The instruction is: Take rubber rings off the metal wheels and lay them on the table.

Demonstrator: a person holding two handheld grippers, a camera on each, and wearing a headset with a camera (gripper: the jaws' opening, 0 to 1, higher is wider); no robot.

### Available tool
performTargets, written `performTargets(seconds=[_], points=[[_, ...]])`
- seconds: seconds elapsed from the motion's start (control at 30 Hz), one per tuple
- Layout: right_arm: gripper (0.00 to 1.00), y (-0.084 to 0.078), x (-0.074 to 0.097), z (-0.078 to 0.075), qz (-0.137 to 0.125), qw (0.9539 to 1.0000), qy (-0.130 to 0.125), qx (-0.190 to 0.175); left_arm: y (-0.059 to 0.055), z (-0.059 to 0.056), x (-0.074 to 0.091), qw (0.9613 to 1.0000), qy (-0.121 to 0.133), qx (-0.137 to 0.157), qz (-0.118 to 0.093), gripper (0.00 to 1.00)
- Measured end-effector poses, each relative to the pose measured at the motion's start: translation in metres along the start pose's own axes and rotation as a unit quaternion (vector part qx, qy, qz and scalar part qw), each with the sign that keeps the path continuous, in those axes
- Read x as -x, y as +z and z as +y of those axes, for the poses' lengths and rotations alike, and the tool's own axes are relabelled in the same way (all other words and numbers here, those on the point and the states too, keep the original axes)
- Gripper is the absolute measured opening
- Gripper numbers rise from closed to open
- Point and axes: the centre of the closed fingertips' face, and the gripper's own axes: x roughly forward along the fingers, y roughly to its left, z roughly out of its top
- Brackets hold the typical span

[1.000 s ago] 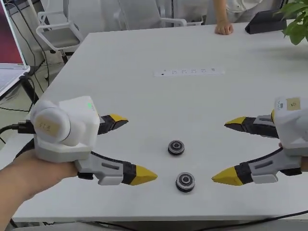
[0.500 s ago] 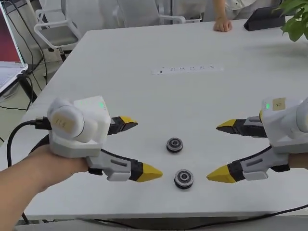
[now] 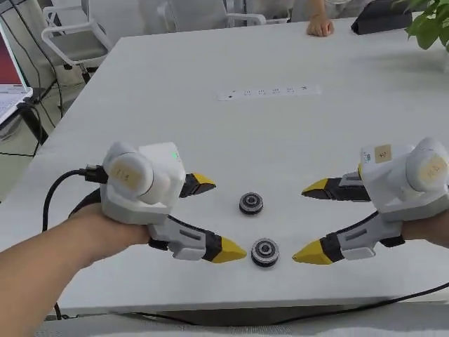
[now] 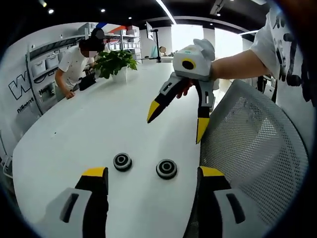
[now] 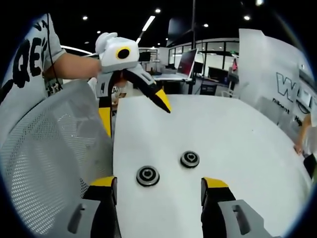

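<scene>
- Black rubber rings (image 3: 255, 251) look to be on both metal wheels: far wheel (image 3: 251, 203) and near wheel (image 3: 264, 251). They're small in all three views, so I can't swear to the rim detail, but each reads as a dark outer band round a bright hub.
- Both wheels lie flat on the table (image 3: 210, 140), close to its near edge, apart from each other and between my two grippers.
- On the left, my left gripper (image 3: 219, 216) has its jaws spread wide and holds nothing. It points in at the wheels, lower tip just beside the near wheel, not touching.
- On the right, my right gripper (image 3: 309, 222) is the same: jaws wide apart, empty, facing in, near the wheels but clear of them.
- Progress, as I judge it: nothing done. No ring laid on the table, neither wheel gripped.
- Left to do: pin a wheel with one gripper, peel its ring with the other, set the ring down. Repeat for the second wheel.
</scene>
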Motion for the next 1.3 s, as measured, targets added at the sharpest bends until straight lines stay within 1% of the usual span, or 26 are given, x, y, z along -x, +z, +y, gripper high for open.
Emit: performTargets(seconds=[0.13, 0.3, 0.43, 0.53, 0.63, 0.73, 0.97, 1.2, 1.3], points=[[0.65, -0.003, -0.006, 0.005, 0.006, 1.0, 0.008, 0.001, -0.003, -0.006, -0.01, 0.9999, -0.014, 0.001, 0.005, 0.68], [0.63, -0.014, -0.015, 0.009, 0.016, 0.9997, 0.02, -0.002, -0.009, -0.016, -0.022, 0.9993, -0.036, 0.0, 0.014, 0.62], [0.63, -0.021, -0.019, 0.012, 0.024, 0.9993, 0.026, -0.005, -0.016, -0.02, -0.031, 0.9985, -0.049, 0.007, 0.023, 0.56], [0.63, -0.024, -0.021, 0.014, 0.027, 0.9991, 0.03, -0.01, -0.022, -0.025, -0.038, 0.9976, -0.06, 0.0, 0.035, 0.5], [0.63, -0.027, -0.022, 0.015, 0.03, 0.999, 0.031, -0.011, -0.026, -0.028, -0.042, 0.9966, -0.069, -0.007, 0.044, 0.45], [0.63, -0.028, -0.022, 0.014, 0.031, 0.9989, 0.032, -0.014, -0.027, -0.029, -0.046, 0.996, -0.076, -0.005, 0.047, 0.4], [0.63, -0.029, -0.023, 0.013, 0.033, 0.9989, 0.031, -0.014, -0.026, -0.031, -0.057, 0.9953, -0.084, 0.012, 0.047, 0.3], [0.62, -0.029, -0.023, 0.013, 0.032, 0.9989, 0.03, -0.015, -0.031, -0.034, -0.067, 0.9944, -0.087, 0.013, 0.058, 0.23], [0.62, -0.032, -0.024, 0.014, 0.039, 0.9987, 0.031, -0.011, -0.034, -0.034, -0.069, 0.9942, -0.086, 0.007, 0.064, 0.19]])
